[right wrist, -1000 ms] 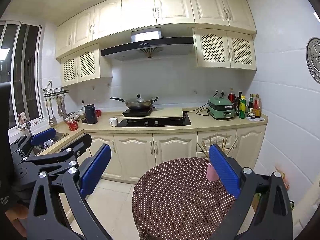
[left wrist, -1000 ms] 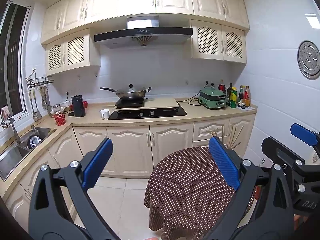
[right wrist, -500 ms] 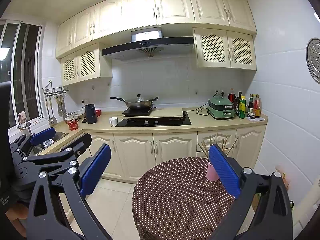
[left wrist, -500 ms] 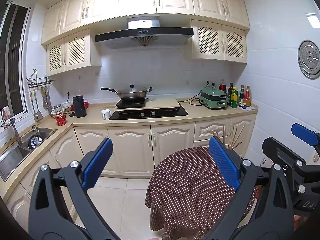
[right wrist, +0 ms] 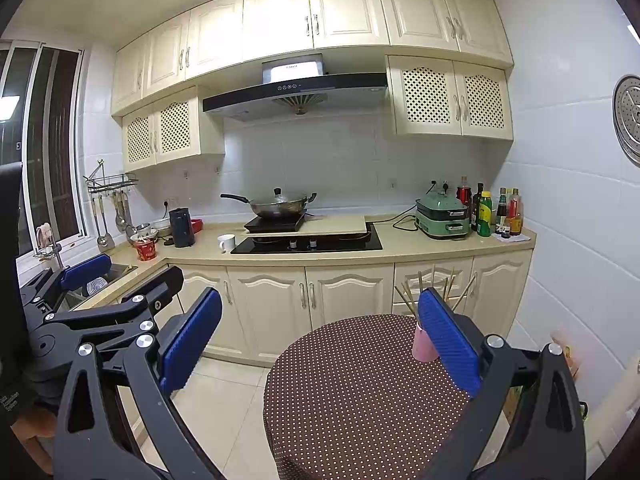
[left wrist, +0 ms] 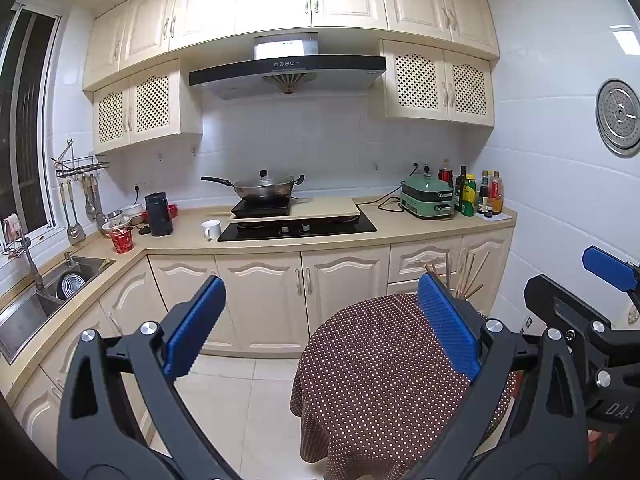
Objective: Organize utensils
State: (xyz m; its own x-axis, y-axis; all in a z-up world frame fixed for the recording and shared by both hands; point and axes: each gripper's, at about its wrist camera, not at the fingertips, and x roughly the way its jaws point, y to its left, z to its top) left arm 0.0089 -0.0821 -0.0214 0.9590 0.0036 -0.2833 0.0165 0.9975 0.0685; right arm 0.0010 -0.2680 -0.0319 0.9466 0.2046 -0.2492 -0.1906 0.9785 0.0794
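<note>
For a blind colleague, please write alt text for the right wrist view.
The open right gripper, holding nothing, faces a round table with a dotted brown cloth, where a pink cup holds chopsticks. Behind is a cream kitchen counter with a wok; the left gripper shows at left.

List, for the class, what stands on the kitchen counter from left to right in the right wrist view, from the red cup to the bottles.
Red cup → black kettle → white mug → wok → green cooker → bottles.
</note>
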